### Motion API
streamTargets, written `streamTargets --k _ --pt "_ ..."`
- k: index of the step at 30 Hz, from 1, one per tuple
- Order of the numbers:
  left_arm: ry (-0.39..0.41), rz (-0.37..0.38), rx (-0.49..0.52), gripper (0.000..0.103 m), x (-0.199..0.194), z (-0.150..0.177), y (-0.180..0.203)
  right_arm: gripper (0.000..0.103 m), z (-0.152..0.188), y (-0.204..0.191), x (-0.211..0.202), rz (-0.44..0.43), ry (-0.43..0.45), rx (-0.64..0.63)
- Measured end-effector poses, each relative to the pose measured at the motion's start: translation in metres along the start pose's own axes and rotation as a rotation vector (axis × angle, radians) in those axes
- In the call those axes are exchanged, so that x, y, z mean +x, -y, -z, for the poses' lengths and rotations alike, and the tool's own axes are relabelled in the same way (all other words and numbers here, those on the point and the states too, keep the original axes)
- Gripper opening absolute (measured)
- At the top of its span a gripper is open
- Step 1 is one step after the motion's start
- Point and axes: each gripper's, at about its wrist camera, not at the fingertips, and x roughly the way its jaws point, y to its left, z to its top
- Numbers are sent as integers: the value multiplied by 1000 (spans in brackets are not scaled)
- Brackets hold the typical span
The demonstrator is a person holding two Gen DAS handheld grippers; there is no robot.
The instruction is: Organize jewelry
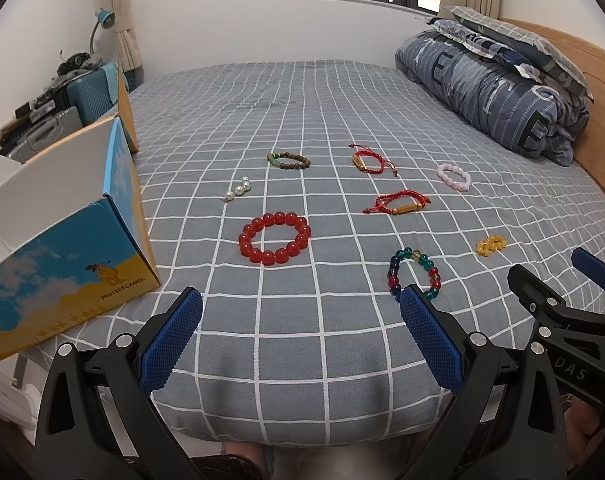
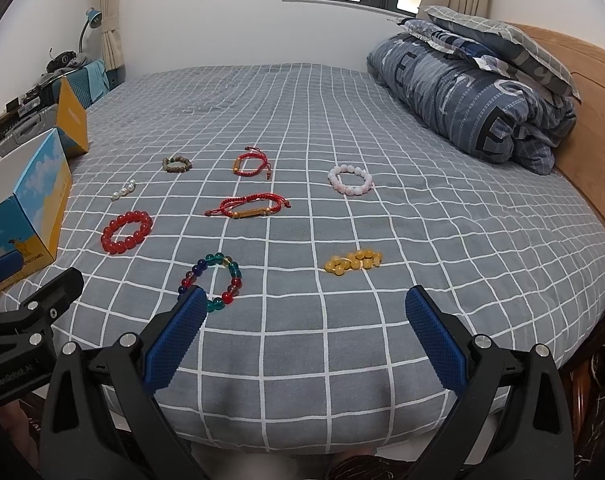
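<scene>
Eight pieces of jewelry are spread, well apart from one another, over a grey checked bedsheet (image 2: 342,340). Seen from the right wrist camera, the multicoloured bead bracelet (image 2: 211,282) lies nearest, at 11 o'clock from the right gripper (image 2: 306,312), with its near edge partly hidden behind the left pad. The yellow bead bracelet (image 2: 353,263), bunched up, is found at 1 o'clock. Farther out are a red cord bracelet (image 2: 248,205) at 11 o'clock and a second red cord bracelet (image 2: 252,164) beyond it, a pink bead bracelet (image 2: 350,180) at 12 o'clock, a large red bead bracelet (image 2: 126,232) at 10 o'clock, a short string of pearls (image 2: 123,191) and a brown bead bracelet (image 2: 177,164) behind that.

An open box (image 1: 74,264) printed with sky and a camel stands at 10 o'clock from the left gripper (image 1: 300,316), close to the bed's left edge; what it holds cannot be told from these views. A folded quilt (image 2: 470,100) and pillows are stacked at the far right against a wooden headboard (image 2: 590,92).

Both grippers are held over the near edge of the mattress, side by side, with jaws spread wide and nothing between them. A broad bare strip of sheet is left between the pads and the nearest bracelets, and the far half of the bed is uncluttered.
</scene>
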Motion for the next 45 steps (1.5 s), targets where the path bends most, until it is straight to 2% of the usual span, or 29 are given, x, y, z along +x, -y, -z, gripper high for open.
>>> streamTargets --k 8,13,19,26,31,34,40,45 --pt "19 -25 -1 97 -2 -21 1 95 -17 1 -10 -7 11 12" --pt "47 -29 -6 97 -7 -54 -2 95 -44 7 -19 -17 35 24" --pt "19 -9 -34 97 12 -104 -7 95 -92 13 -8 -23 44 20" --pt "-6 7 -36 97 58 -159 -3 95 -151 17 43 3 26 0" --pt "-92 7 -40 97 117 -193 -2 95 -181 28 99 -2 -41 8" --pt "-148 -12 -33 97 155 -204 -1 95 -190 33 137 40 -85 -3" --pt "-296 -5 3 97 230 -198 -1 95 -179 48 208 15 -212 17" --pt "-370 4 -17 97 261 -181 -4 95 -166 61 248 2 -309 44"
